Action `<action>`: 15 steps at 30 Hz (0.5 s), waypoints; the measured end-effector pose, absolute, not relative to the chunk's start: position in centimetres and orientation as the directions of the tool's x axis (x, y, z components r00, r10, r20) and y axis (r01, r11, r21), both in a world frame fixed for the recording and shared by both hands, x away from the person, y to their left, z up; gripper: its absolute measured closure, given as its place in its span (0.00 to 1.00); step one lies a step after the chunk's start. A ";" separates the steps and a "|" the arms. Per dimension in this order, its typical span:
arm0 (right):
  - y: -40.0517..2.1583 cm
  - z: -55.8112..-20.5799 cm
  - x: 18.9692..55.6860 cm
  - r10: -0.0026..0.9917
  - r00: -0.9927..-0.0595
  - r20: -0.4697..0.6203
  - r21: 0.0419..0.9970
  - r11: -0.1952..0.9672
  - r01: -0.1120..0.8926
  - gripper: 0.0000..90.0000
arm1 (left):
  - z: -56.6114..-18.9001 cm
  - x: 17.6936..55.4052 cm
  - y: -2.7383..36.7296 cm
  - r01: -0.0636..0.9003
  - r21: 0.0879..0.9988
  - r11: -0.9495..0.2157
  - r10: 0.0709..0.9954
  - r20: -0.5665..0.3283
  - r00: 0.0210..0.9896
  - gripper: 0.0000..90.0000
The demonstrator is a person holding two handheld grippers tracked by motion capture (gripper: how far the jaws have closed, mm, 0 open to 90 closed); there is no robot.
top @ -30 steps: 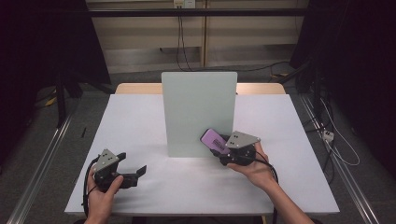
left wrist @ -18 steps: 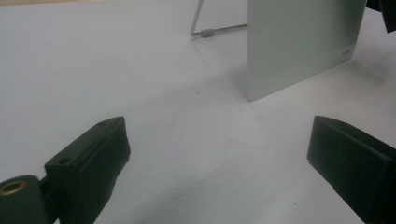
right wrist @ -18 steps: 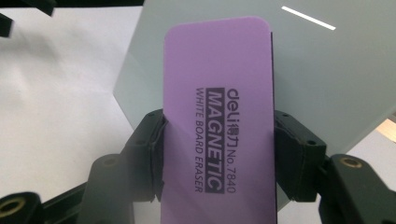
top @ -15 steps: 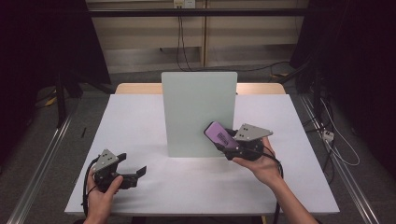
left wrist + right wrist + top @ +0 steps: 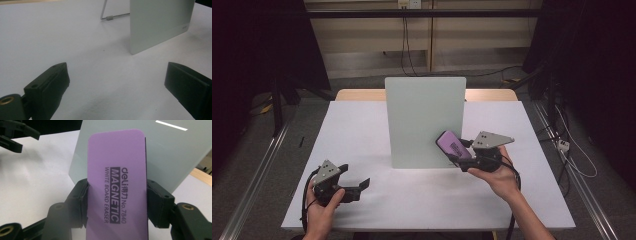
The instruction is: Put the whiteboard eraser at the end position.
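A purple magnetic whiteboard eraser [image 5: 452,144] [image 5: 117,187] is clamped between the jaws of my right gripper [image 5: 460,159] [image 5: 117,202], held in the air just in front of the lower right part of a pale green-white board [image 5: 426,120] [image 5: 160,152] that stands upright on the table. The eraser's printed face points toward the right gripper view's camera. My left gripper [image 5: 354,187] [image 5: 115,85] rests low at the front left of the white table [image 5: 362,130], jaws wide apart with nothing between them; the board [image 5: 160,25] stands ahead of it.
The board leans on a wire stand [image 5: 110,17] behind it. A wooden strip [image 5: 357,95] edges the table's far side. Cables trail from both grippers, and metal rails [image 5: 257,175] run along the floor at both sides.
My right gripper, still holding the eraser, has risen a little and shifted right along the board's front. The left gripper has stayed where it was.
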State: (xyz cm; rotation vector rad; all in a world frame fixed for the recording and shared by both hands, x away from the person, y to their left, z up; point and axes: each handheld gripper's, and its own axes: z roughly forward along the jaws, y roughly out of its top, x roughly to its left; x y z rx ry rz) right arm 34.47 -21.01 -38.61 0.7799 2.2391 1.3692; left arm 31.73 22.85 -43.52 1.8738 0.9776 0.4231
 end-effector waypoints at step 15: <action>-19.6 -38.7 34.4 0.575 -0.818 -0.004 0.814 0.477 0.331 0.46 | -43.5 31.9 23.0 0.448 0.865 -0.227 0.769 -0.124 0.628 0.06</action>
